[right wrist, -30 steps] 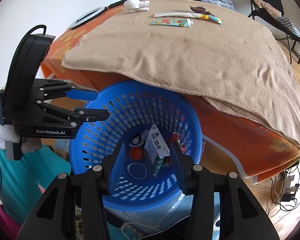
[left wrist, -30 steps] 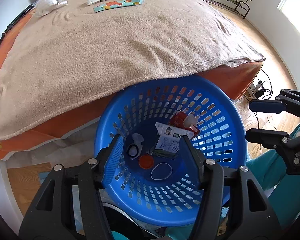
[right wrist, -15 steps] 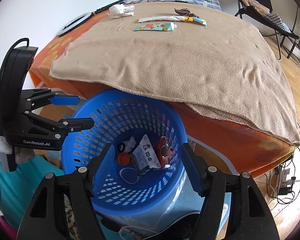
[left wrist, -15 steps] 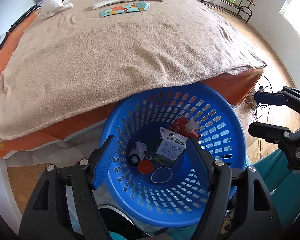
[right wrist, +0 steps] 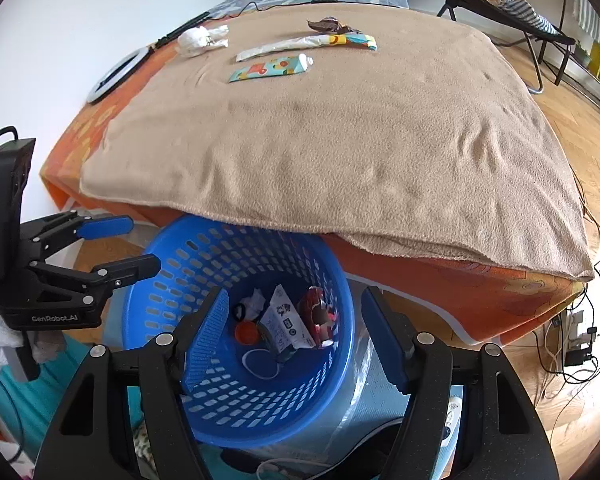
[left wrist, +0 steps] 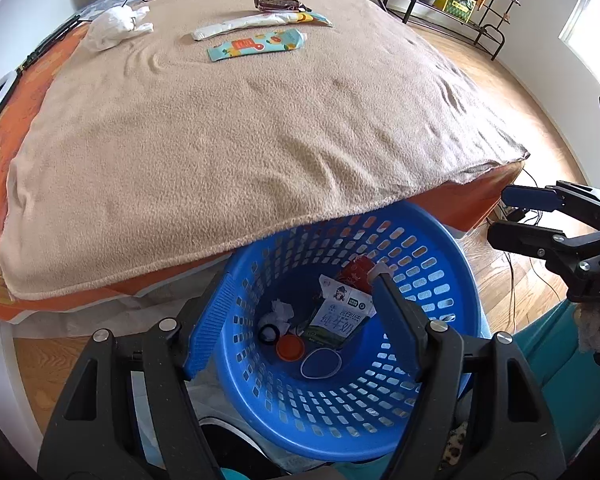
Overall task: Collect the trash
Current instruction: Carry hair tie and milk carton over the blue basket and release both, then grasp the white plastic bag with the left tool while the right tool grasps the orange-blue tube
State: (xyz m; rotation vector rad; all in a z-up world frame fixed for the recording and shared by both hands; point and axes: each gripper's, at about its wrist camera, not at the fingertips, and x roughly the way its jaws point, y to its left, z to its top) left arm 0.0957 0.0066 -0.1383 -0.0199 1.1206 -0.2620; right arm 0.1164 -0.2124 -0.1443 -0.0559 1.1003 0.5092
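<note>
Beige blanket (left wrist: pixel 240 140) covers the bed; at six o'clock, both empty tongs, left (left wrist: pixel 300 312) and right (right wrist: pixel 296 332), gape over the blue basket (left wrist: pixel 440 412).

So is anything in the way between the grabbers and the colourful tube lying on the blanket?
Nothing visible is. Both the left gripper and right gripper are open and empty over the blue basket, and only bare tan blanket lies between them and the colourful tube.

The left tool (left wrist: pixel 300 312) hangs empty, fingers spread, above the blue basket (left wrist: pixel 440 412) of trash beside the bed (left wrist: pixel 260 128).
</note>
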